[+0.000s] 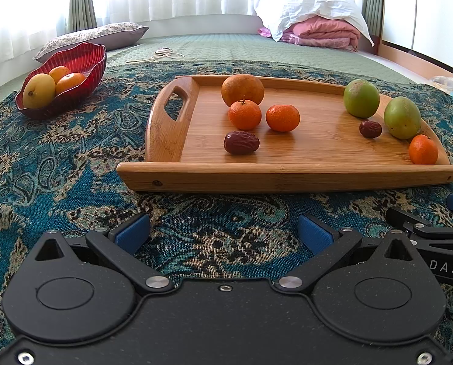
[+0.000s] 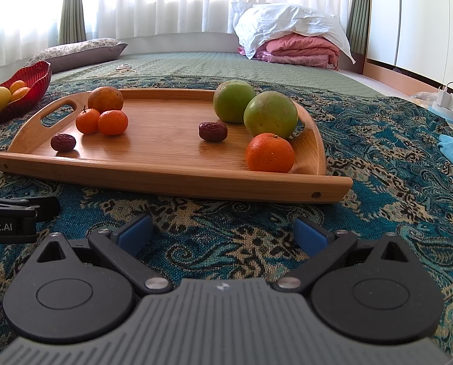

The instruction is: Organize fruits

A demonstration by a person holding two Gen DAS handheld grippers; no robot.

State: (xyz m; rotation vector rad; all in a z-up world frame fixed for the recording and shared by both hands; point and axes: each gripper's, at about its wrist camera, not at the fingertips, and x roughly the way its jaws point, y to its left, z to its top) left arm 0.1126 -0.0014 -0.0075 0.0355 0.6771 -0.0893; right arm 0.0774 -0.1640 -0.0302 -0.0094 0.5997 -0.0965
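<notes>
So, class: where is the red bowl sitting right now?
The red bowl sits on the patterned cloth, off the wooden tray's left end, at the far left in both wrist views, holding yellow and orange fruit.

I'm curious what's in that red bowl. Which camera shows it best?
The left wrist view: the red bowl sits large enough there to show a yellow fruit and two orange ones. The right wrist view pushes it small to the left edge.
</notes>
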